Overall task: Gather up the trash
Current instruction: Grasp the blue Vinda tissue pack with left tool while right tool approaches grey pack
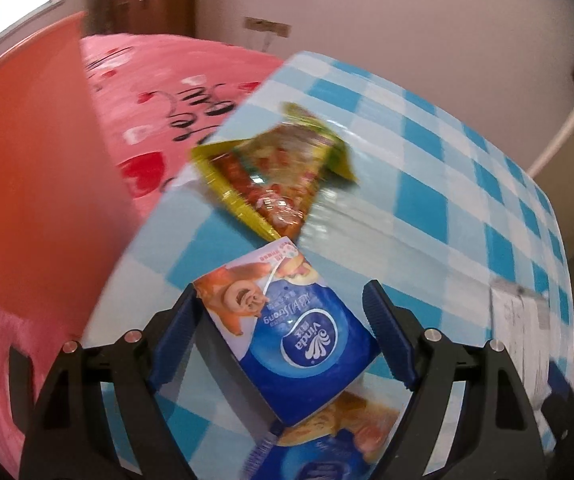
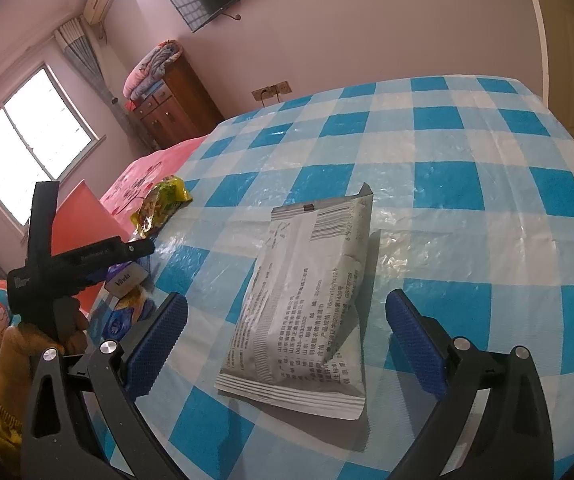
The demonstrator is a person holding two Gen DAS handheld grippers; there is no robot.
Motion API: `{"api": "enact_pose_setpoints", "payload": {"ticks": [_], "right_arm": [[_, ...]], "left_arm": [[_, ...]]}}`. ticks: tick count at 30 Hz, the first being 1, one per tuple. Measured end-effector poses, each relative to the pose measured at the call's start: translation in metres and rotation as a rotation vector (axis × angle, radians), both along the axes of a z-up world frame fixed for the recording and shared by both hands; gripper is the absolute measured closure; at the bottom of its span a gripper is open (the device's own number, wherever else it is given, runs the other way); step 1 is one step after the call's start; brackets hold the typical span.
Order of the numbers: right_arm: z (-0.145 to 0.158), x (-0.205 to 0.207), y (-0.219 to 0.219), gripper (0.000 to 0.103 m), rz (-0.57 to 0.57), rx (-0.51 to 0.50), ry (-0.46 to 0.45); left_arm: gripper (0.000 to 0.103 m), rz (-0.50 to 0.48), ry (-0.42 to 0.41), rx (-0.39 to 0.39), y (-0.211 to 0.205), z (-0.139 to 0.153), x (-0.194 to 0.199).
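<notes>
A blue Vinda tissue pack hangs tilted just above the glossy checked table, its reflection showing beneath it. My left gripper is shut on it, both blue pads against its sides. Beyond it, a crumpled yellow-green snack wrapper lies at the table's edge. In the right wrist view a silver-grey printed packet lies flat on the table. My right gripper stands open over the packet's near end, its fingers well clear of it on both sides. The tissue pack and snack wrapper show at the left.
An orange-red bin wall stands just left of the table edge, in front of a bed with a pink cover. A hand holds the left gripper. The grey packet's edge shows at right. A wooden cabinet stands by the far wall.
</notes>
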State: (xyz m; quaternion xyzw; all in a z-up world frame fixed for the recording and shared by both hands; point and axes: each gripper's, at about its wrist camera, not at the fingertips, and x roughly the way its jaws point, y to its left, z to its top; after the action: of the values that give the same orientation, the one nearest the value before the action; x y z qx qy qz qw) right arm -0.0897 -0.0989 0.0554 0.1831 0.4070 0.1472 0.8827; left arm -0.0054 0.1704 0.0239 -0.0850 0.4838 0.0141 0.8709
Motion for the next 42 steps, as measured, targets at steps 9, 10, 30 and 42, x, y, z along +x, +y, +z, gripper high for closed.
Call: {"api": "enact_pose_setpoints", "payload": {"ticks": [9, 10, 30, 42], "right_arm": [[-0.005, 0.003, 0.004, 0.005, -0.002, -0.023, 0.032], [-0.005, 0.004, 0.003, 0.005, -0.003, -0.024, 0.036], [-0.015, 0.022, 0.036, 0.005, -0.013, -0.277, 0.103], [-0.022, 0.027, 0.053, 0.006, -0.002, -0.423, 0.087]], "left_arm": [[0.020, -0.152, -0.014, 0.125, -0.033, 0.004, -0.011], [0.019, -0.160, -0.016, 0.139, -0.035, 0.005, -0.013], [0.026, -0.126, 0.000, 0.095, -0.028, -0.003, -0.013], [0.050, -0.122, -0.015, 0.038, -0.011, 0.001, -0.014]]}}
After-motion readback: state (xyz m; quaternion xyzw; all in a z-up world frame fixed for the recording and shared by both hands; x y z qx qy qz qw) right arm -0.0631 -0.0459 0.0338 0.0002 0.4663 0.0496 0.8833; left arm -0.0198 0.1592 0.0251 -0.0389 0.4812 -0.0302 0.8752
